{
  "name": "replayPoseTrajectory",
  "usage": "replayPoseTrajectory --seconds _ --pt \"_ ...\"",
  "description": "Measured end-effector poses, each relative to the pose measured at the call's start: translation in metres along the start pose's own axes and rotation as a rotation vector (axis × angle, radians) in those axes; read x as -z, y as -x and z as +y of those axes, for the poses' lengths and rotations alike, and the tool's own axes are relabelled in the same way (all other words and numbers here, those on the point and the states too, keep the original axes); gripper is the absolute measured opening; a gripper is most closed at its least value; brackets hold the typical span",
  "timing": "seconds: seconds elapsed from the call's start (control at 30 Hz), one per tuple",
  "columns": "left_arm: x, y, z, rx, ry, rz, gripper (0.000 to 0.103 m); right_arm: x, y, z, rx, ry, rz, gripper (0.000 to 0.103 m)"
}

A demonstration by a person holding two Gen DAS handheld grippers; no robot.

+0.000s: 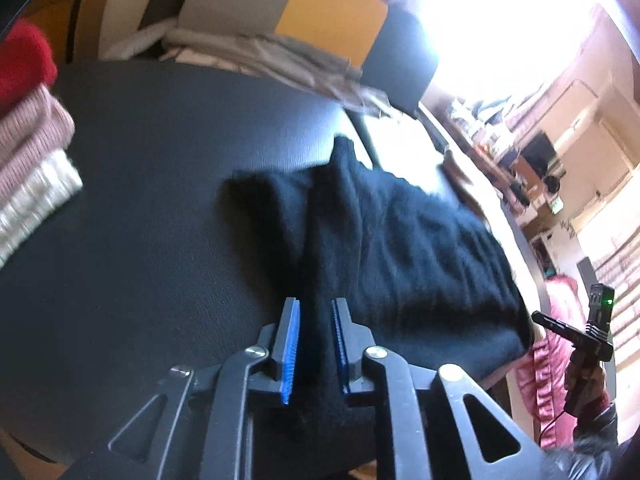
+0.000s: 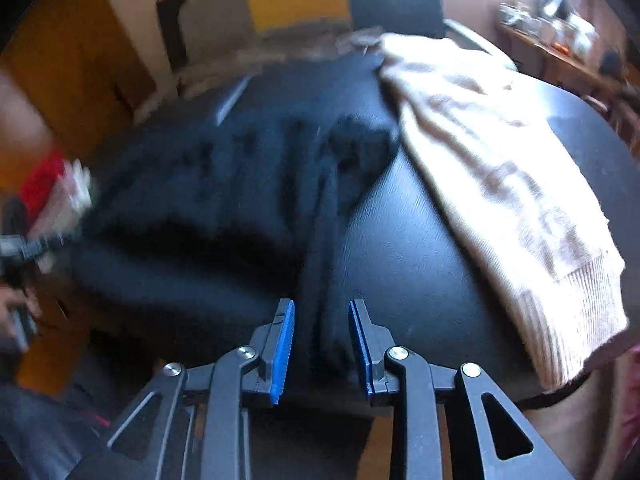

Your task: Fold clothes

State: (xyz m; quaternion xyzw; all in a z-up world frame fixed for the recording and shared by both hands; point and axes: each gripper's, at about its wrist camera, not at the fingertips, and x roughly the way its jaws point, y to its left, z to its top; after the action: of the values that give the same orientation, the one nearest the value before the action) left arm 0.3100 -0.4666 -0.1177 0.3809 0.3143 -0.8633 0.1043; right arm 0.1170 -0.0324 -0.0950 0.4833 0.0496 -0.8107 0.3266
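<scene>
In the left wrist view, a stack of folded knitwear [image 1: 28, 128] sits at the left edge of the frame: red on top, pink ribbed below, white at the bottom. It rests on the dark desk [image 1: 160, 160], which fills the middle. At centre right lies the black sweater [image 1: 400, 248], bunched into thick folds, with one strip running down to the bottom centre. There the left hand-held gripper [image 1: 316, 348] has its blue pads on either side of that strip, pinching it. At the lower right, beyond the desk edge, the other hand-held tool shows with a green light.

In the right wrist view, the left edge is blurred; red and white cloth shows there. The black sweater [image 2: 224, 200] spreads across the left and centre of the desk [image 2: 420, 248]. A narrow fold of it reaches the bottom centre, between the blue pads of the right hand-held gripper [image 2: 322, 348], which pinches it. To the right, a beige knit garment [image 2: 500, 184] lies diagonally from upper centre to lower right, its ribbed hem hanging over the desk edge.
</scene>
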Motion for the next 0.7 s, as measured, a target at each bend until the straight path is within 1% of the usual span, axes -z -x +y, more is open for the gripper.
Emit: replayPoseTrajectory --seconds 0.1,0.2,0.27,0.33,0.43,0.5,0.53,0.63,0.7 --pt "-0.003 0.007 -0.001 -0.006 0.001 -0.032 0.019 -0.024 -0.002 -0.015 -0.017 -0.068 -0.075 0.026" --pt "-0.008 0.005 -0.006 -0.028 -0.029 -0.039 0.02 -0.049 -0.019 -0.022 -0.047 -0.098 -0.099 0.024" --pt "-0.012 0.0 -0.01 -0.031 -0.047 -0.031 0.021 -0.066 -0.035 -0.023 -0.047 -0.101 -0.095 0.024" --pt "-0.018 -0.004 -0.011 -0.034 -0.056 -0.032 0.022 -0.081 -0.048 -0.02 -0.067 -0.103 -0.088 0.024" --pt "-0.026 -0.01 -0.012 -0.044 -0.071 -0.034 0.024 -0.096 -0.067 -0.017 -0.067 -0.107 -0.063 0.025" --pt "-0.032 -0.014 -0.012 -0.058 -0.083 -0.037 0.028 -0.101 -0.08 -0.013 -0.051 -0.095 -0.028 0.024" --pt "-0.035 -0.016 -0.012 -0.065 -0.089 -0.038 0.029 -0.103 -0.086 -0.011 -0.042 -0.088 -0.014 0.024" --pt "-0.04 -0.019 -0.015 -0.081 -0.129 -0.041 0.033 -0.099 -0.092 -0.002 -0.016 -0.06 0.005 0.023" --pt "-0.043 -0.021 -0.016 -0.092 -0.155 -0.043 0.037 -0.096 -0.093 0.0 -0.009 -0.043 -0.002 0.023"
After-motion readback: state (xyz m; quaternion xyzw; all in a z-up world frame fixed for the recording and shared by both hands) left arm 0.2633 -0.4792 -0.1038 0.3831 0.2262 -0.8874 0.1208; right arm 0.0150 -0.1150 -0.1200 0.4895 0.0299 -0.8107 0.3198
